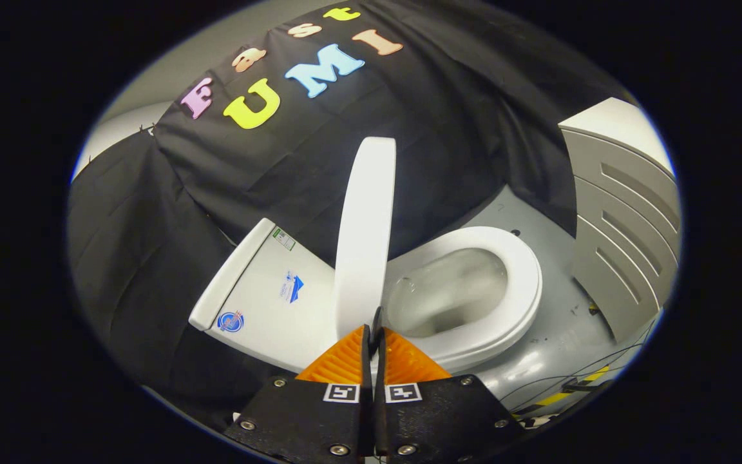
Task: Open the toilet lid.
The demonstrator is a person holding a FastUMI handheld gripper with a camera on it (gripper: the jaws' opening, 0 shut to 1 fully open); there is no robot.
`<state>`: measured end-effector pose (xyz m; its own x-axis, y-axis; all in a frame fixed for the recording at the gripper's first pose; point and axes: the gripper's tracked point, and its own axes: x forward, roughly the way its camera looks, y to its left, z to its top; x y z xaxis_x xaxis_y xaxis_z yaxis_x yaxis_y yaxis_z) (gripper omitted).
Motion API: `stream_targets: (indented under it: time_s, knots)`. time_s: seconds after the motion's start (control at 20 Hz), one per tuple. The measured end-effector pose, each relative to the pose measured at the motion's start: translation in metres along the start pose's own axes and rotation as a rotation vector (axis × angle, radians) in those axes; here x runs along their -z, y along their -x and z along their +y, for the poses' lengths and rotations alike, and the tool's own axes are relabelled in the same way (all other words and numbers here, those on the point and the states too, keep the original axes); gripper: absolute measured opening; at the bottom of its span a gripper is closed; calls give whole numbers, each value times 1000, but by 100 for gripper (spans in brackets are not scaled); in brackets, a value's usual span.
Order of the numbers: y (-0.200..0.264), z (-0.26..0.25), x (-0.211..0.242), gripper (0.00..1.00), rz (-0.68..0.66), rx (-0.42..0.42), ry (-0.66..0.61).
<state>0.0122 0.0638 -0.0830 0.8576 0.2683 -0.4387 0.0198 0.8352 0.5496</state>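
Observation:
The white toilet lid (366,238) stands raised, nearly upright, and I see it edge-on just ahead of my fingers. To its right the white seat (525,283) lies flat around the open bowl (455,293). The white tank (261,303) is to the left of the lid. My gripper (374,332) is shut, its orange fingers (339,364) pressed together with only a thin dark slit between them. The tips sit right at the lid's near lower edge. Nothing shows between the fingers.
A grey slatted cabinet with a white top (628,225) stands close to the right of the toilet. Black cloth walls the space behind and to the left. Cables and yellow-black tape (577,386) lie on the grey floor (551,351) at the right.

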Motion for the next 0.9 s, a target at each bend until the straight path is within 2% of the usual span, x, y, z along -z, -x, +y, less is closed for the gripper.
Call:
stream_targets:
  time_s: [0.9]
  knots:
    - [-8,118,2,0,-55,-80,210]
